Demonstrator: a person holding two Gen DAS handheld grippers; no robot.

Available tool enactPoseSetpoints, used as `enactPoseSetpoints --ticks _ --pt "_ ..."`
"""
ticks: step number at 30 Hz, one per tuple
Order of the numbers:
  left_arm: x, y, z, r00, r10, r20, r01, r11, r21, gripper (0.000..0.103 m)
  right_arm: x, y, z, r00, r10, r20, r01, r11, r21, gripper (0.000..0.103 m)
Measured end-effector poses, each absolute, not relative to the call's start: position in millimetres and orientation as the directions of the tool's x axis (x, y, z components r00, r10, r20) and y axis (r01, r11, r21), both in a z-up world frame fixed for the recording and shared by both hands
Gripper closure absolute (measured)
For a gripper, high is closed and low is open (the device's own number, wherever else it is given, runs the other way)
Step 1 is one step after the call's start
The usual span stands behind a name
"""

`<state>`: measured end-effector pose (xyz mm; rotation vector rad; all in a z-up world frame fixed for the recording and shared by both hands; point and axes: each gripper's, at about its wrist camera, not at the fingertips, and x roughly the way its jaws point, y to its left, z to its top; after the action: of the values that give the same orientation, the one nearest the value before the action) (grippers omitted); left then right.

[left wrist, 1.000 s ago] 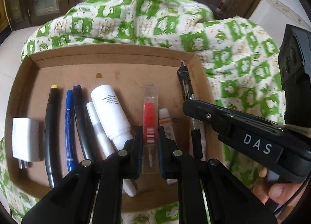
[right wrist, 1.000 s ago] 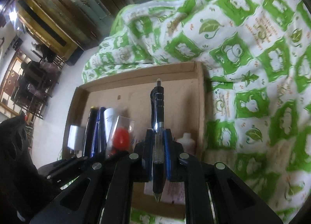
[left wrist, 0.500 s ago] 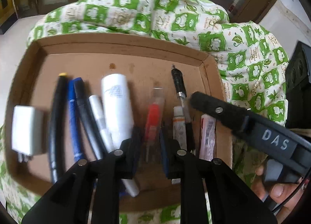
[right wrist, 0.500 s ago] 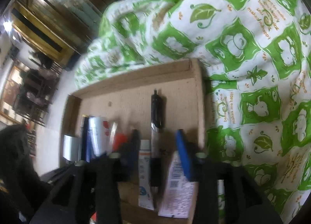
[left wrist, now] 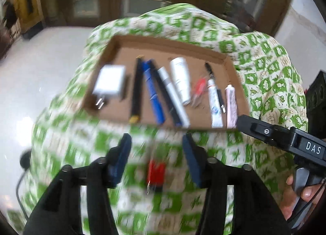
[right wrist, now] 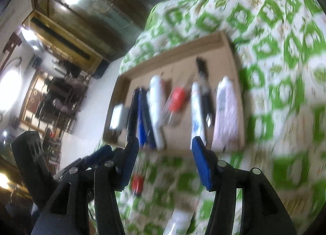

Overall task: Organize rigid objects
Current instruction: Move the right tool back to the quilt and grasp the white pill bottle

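The cardboard tray (left wrist: 120,46) lay on the green-and-white patterned cloth (left wrist: 271,67), its low walls raised on all sides and its near edge facing both grippers; a strip of bare cardboard ran along the tray's far wall, beyond the ends of the items, and a narrower gap showed between the white charger (left wrist: 109,84) and the black pen (left wrist: 136,90) beside it; cloth stretched open between the tray's near edge and the fingers.

The left gripper (left wrist: 156,160) hovered over the cloth short of the tray, jaws spread wide and holding nothing; a small red item (left wrist: 155,174), blurred, lay on the cloth between its fingers; the right gripper (right wrist: 165,162) likewise stood wide apart and empty, near the tray's near edge.

Inside the tray the items lay in a rough row, long axes running near to far: the charger at the left, then the black pen, a blue pen (left wrist: 152,94), a further dark pen, a slim white tube (left wrist: 173,96), a fatter white bottle (left wrist: 180,81), a clear packet with red inside (left wrist: 198,88), a white tube with blue print (left wrist: 214,102), a dark pen (left wrist: 214,84) just beside it, and a pale pink tube (left wrist: 231,106) nearest the right wall; motion blur hid their finer detail.
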<state>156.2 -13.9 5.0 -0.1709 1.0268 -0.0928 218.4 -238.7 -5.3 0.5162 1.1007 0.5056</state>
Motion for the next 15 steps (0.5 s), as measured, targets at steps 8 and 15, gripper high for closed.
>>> enactPoseSetpoints --ticks 8,15 --pt "103 12 -30 0.492 -0.105 -0.864 -0.096 0.980 -0.174 0.049 181 -227 -15 0.314 0.625 -0.715 -0.133 0.774 0.618 0.053" --pt "101 19 -25 0.524 -0.134 -0.841 -0.126 0.965 -0.232 0.049 157 -217 -29 0.228 0.584 -0.779 -0.131 0.811 0.570 0.053"
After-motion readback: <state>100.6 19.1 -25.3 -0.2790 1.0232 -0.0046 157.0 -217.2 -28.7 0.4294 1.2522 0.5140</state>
